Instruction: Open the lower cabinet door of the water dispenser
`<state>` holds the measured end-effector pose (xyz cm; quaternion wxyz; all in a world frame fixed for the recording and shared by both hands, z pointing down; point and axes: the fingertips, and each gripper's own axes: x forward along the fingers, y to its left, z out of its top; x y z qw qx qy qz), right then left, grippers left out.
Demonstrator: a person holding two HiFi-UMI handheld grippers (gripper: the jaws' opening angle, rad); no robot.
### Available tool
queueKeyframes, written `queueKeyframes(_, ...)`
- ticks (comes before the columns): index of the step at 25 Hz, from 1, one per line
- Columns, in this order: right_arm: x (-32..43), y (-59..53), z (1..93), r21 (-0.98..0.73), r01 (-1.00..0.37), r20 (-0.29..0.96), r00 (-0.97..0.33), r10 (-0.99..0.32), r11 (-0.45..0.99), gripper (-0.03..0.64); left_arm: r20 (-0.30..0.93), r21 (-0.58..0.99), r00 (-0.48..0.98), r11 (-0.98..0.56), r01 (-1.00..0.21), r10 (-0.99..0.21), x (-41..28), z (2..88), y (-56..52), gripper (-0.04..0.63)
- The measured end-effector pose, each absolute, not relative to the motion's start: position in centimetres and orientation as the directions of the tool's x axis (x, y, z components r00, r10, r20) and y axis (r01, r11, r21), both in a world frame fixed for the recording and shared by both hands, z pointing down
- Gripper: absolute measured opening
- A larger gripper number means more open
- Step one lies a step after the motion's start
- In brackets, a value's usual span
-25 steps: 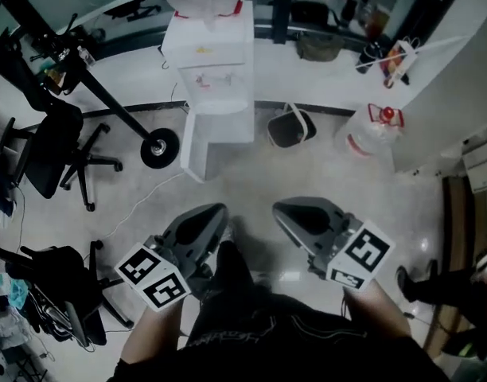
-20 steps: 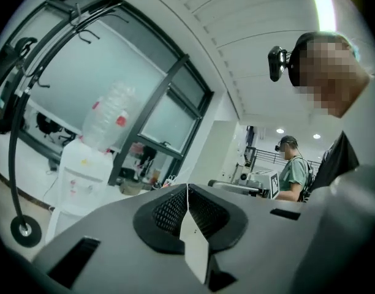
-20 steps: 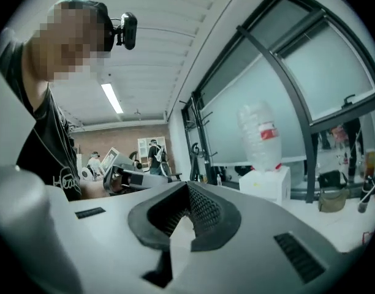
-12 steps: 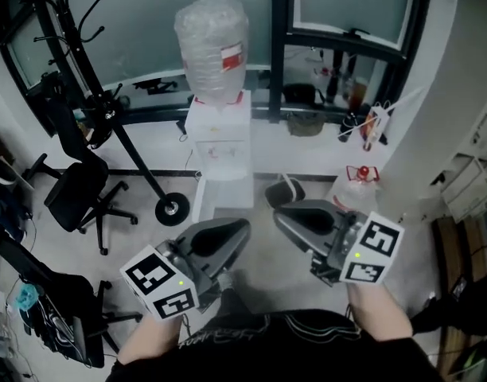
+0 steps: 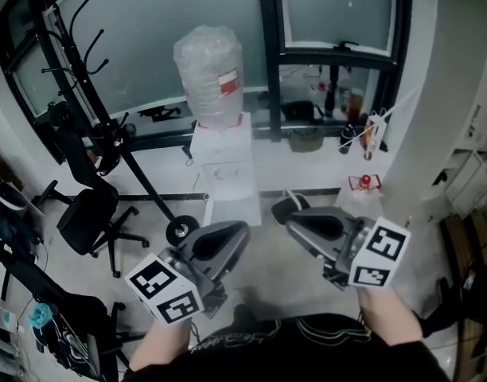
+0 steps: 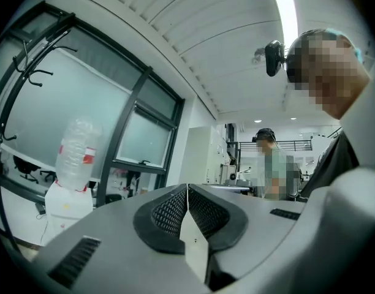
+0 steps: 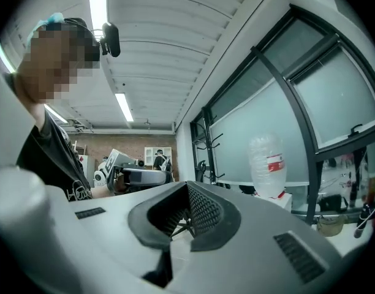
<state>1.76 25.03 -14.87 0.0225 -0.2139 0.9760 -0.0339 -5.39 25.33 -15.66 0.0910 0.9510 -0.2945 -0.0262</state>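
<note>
Dispenser [image 5: 222, 164] stands upright against the window [image 5: 140, 54], ahead of both tools across open floor [image 5: 263, 263] and well apart from them. Its lower door [image 5: 231, 207] faces this way and looks shut, long axis vertical, hinge side not readable. Left tool [image 5: 240, 231] lines up almost straight with the door and looks the nearer, right tool [image 5: 291, 216] sits off to the door's right; both have jaws closed tip to tip on nothing. Bottle [image 5: 209, 70] inverted on top looks empty; bin [image 5: 278, 207] beside the base, contents unseen.
</note>
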Motion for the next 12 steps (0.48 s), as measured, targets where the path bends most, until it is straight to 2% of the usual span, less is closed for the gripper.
queueKeyframes(12,2.36,24.39,-15.62,-0.05,-0.449,-0.041,-0.892,-0.451,0.892,0.012,-0.011,0.149,0.839,-0.83,-0.537,-0.545,-4.73,-16.61,24.86,0.006)
